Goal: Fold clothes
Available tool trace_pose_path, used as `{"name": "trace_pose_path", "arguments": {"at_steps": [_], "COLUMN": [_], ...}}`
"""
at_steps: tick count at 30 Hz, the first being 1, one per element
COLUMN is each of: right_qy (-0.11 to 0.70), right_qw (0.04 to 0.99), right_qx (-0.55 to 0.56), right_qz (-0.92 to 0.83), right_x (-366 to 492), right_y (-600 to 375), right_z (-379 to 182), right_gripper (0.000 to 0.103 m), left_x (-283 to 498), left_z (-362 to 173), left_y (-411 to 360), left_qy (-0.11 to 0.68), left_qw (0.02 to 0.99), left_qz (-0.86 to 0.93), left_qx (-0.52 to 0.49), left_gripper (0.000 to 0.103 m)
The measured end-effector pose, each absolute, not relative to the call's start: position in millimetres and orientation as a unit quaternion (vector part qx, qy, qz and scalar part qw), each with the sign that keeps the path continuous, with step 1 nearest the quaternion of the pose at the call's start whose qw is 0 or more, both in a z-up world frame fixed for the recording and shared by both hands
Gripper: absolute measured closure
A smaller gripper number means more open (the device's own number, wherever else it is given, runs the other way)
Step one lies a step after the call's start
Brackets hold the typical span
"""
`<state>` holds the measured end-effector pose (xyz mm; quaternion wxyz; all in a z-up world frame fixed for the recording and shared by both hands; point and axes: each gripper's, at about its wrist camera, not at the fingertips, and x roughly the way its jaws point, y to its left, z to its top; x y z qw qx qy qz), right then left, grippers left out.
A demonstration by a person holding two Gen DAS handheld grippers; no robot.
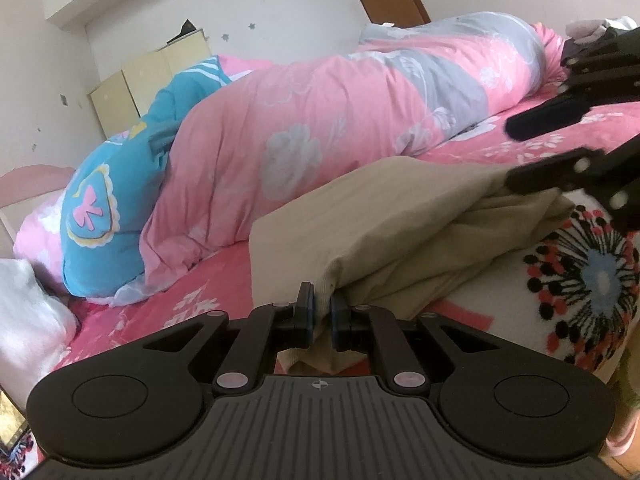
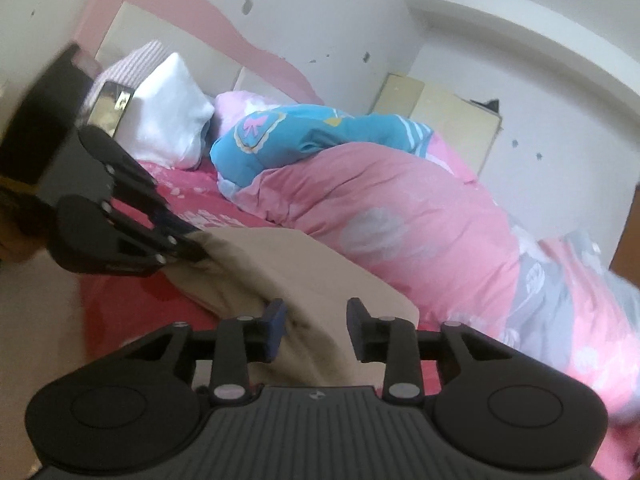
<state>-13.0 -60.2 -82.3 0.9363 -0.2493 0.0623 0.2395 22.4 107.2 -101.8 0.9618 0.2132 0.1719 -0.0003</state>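
Observation:
A beige garment (image 1: 380,220) lies partly folded on the pink bed sheet (image 1: 180,308). My left gripper (image 1: 322,314) is shut on the garment's near corner, with fabric pinched between the blue pads. In the right wrist view the same left gripper (image 2: 192,246) clamps the far-left corner of the beige garment (image 2: 304,276). My right gripper (image 2: 316,320) stands open at the garment's near edge. The cloth lies between and under its fingers, and the pads do not press it. In the left wrist view the right gripper (image 1: 514,152) hovers open over the garment's right end.
A bunched pink and grey duvet (image 1: 320,120) and a blue quilt (image 1: 108,208) fill the back of the bed. A white pillow (image 2: 168,116) and a phone (image 2: 110,108) lie by the pink headboard (image 2: 200,12). A floral blanket (image 1: 580,280) covers the near right.

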Motion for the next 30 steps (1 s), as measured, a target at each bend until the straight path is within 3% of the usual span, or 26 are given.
{"name": "trace_pose_path", "arguments": {"at_steps": [7, 14, 19, 22, 25, 27, 30], "right_qy": [0.044, 0.011, -0.056, -0.075, -0.093, -0.085, -0.059], "right_qw": [0.908, 0.887, 0.839, 0.802, 0.795, 0.818, 0.853], "right_qx": [-0.334, -0.417, -0.524, -0.580, -0.585, -0.550, -0.492], "right_qz": [0.251, 0.200, 0.137, 0.124, 0.132, 0.146, 0.165], "right_x": [4.1, -3.9, -12.4, -11.3, -22.8, -31.5, -37.3], "right_y": [-37.2, -13.6, -3.8, -3.8, -10.7, -20.4, -33.8], "right_z": [-100.8, -110.8, -139.2, -166.3, -166.7, -151.2, -125.7], "right_gripper": [0.063, 0.098, 0.099, 0.098, 0.091, 0.066, 0.063], "left_x": [21.2, 18.4, 19.2, 21.1, 20.3, 19.9, 19.1], "left_z": [-100.3, -99.6, -103.2, -108.7, -109.0, -109.3, -109.6], "left_y": [106.3, 104.9, 101.7, 100.8, 99.8, 99.1, 98.0], "left_qy": [0.169, 0.157, 0.155, 0.163, 0.166, 0.167, 0.170], "left_qw": [0.962, 0.960, 0.953, 0.948, 0.945, 0.944, 0.942], "left_qz": [0.001, -0.003, -0.006, -0.006, -0.006, -0.005, -0.004], "left_qx": [0.215, 0.232, 0.261, 0.274, 0.281, 0.285, 0.291], "left_gripper": [0.095, 0.095, 0.095, 0.095, 0.095, 0.095, 0.095]}}
